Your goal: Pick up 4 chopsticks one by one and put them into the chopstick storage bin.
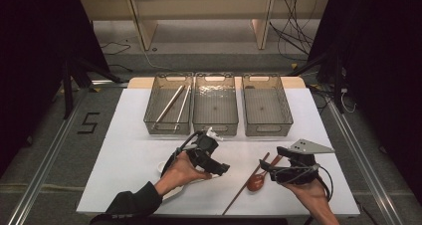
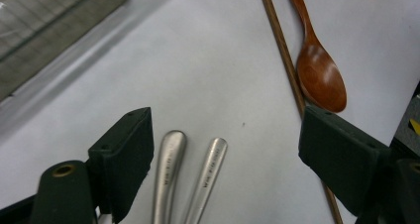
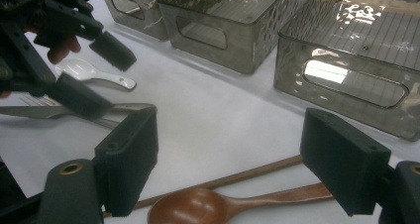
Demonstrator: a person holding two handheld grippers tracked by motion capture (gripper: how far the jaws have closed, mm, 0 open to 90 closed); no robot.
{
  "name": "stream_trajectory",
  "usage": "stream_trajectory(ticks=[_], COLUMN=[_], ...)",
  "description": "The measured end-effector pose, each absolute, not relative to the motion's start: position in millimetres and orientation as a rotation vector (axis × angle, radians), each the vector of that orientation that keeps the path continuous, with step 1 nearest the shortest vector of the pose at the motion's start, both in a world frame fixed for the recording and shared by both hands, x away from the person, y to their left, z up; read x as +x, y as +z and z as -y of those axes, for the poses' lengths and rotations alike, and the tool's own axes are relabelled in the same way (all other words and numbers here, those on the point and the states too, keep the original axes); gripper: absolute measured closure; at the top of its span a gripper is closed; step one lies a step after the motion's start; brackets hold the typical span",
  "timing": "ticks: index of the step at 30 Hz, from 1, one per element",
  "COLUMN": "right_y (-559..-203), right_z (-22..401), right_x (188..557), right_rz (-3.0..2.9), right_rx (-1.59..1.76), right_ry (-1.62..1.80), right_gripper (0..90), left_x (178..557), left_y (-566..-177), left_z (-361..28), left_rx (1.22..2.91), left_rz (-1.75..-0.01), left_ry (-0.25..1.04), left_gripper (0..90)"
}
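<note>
- Near the table's front edge, left gripper point(image 1: 219, 169) hovers with jaws wide apart, empty, over two silver metal utensil handles point(image 2: 190, 177) lying side by side.
- Right gripper point(image 1: 268, 169), jaws also spread and empty, sits just above the brown wooden spoon point(image 3: 198, 208).
- Thin brown wooden chopstick point(image 3: 247, 173) lies beside the spoon.
- White ceramic spoon point(image 3: 91, 71) farther left.
- Three clear grey plastic bins point(image 1: 215, 128) at the far side.

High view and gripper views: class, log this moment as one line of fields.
left gripper: open over metal handles | right gripper: open over wooden spoon | chopsticks: in left bin
</note>
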State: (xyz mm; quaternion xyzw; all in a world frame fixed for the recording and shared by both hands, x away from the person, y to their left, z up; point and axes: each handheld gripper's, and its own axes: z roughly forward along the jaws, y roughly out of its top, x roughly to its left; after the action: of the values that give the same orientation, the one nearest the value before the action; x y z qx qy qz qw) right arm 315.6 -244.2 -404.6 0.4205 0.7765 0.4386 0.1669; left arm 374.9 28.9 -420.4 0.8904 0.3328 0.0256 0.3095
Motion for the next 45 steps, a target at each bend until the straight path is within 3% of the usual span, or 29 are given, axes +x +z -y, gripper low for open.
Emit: stream_trajectory(ticks=[21, 45], right_y=[-405.0, -405.3], right_z=[244.3, 244.2], right_x=[316.0, 316.5], right_rz=[-2.211, -2.212], right_rx=[1.196, 1.199], right_ry=[1.249, 1.247], right_gripper=[23.6, 23.7], left_x=[349.3, 344.3], left_y=[-450.0, -465.6], left_z=[19.8, 35.9], left_rx=[2.513, 2.603], left_rz=[-0.751, -0.668], left_ry=[0.041, 0.054], left_gripper=[22.3, 46.2])
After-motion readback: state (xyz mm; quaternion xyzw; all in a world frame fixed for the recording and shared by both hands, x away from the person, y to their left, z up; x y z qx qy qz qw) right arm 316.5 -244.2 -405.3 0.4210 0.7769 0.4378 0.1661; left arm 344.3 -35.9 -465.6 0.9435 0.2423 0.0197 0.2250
